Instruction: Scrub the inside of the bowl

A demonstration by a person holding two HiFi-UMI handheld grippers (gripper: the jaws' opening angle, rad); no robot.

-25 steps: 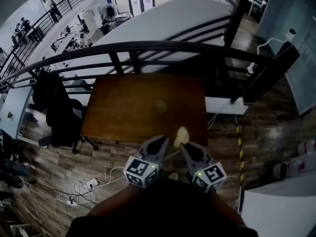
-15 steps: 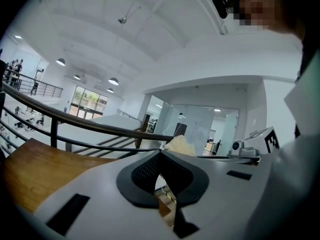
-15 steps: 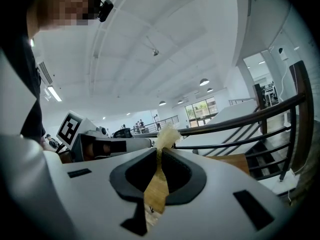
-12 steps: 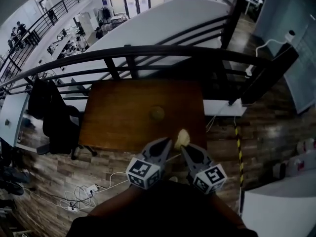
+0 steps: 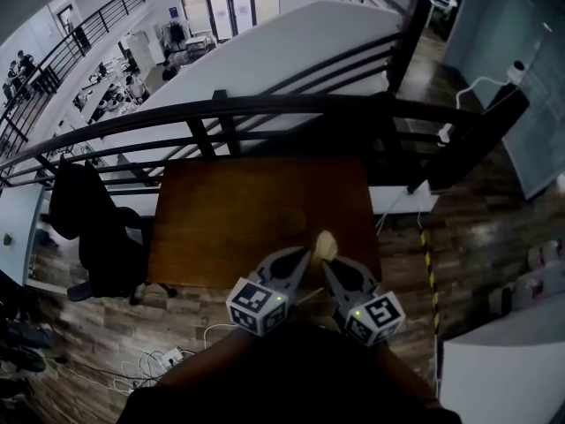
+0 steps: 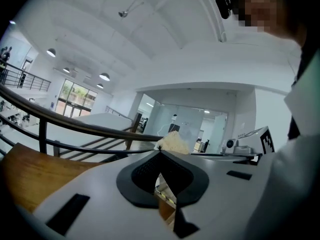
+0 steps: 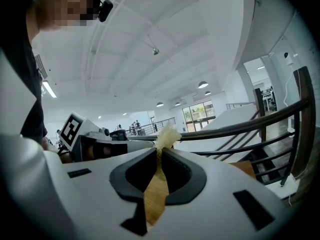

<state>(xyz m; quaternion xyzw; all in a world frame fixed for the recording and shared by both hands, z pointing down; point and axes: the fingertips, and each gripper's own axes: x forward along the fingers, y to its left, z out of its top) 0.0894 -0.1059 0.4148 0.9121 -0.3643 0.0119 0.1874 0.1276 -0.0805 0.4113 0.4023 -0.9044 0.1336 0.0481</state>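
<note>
I find no word, number or brand that I can read in any view. The only printed marks are black-and-white square codes on the cube (image 5: 257,306) of the left gripper (image 5: 298,253) and the cube (image 5: 380,314) of the right gripper (image 5: 325,261); they are patterns, not letters. The yellow-and-black striped tape (image 5: 430,268) seems to carry no writing, though it is small.
</note>
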